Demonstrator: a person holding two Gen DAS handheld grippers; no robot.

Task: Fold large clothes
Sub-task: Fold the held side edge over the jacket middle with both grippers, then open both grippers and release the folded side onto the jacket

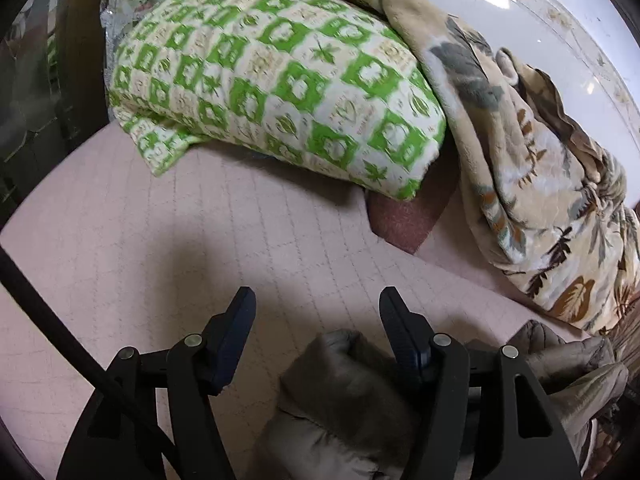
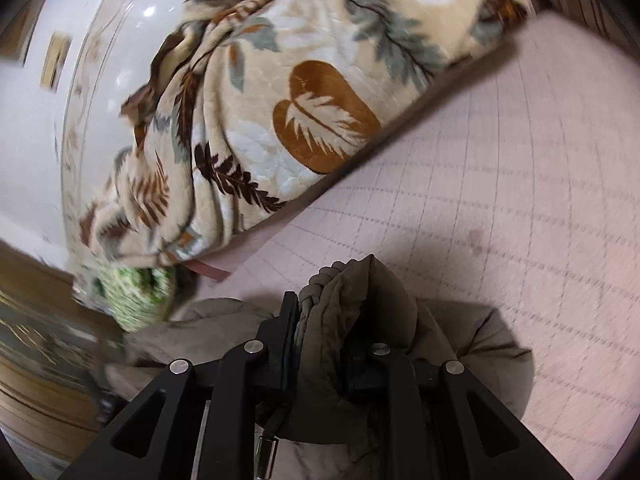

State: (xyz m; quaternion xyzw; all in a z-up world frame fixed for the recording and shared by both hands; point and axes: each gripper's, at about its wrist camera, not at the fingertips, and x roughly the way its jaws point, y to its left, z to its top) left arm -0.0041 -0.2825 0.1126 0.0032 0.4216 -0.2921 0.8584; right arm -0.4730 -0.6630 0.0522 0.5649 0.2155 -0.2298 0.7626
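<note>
Meanwhile, on a pink quilted bedspread (image 1: 168,240), a person working two handheld grippers is folding a taupe padded jacket (image 1: 340,392). The left gripper (image 1: 316,304) is hovering with its jaws spread and nothing pressed between them; a bunched end of the jacket is lying just below and behind the gap, brushing the inner face of the right-hand finger, apparently freed so the cloth can settle flat. The right gripper (image 2: 320,320) is pinching a gathered fold of the same jacket, the fabric rising between and above its nearly closed jaws, likely to keep that edge under control while the fold is laid. Ahead of both pairs of jaws, a green-checked pillow (image 1: 276,80) and a leaf-print blanket (image 2: 304,92) are lying heaped, well apart from the work.
</note>
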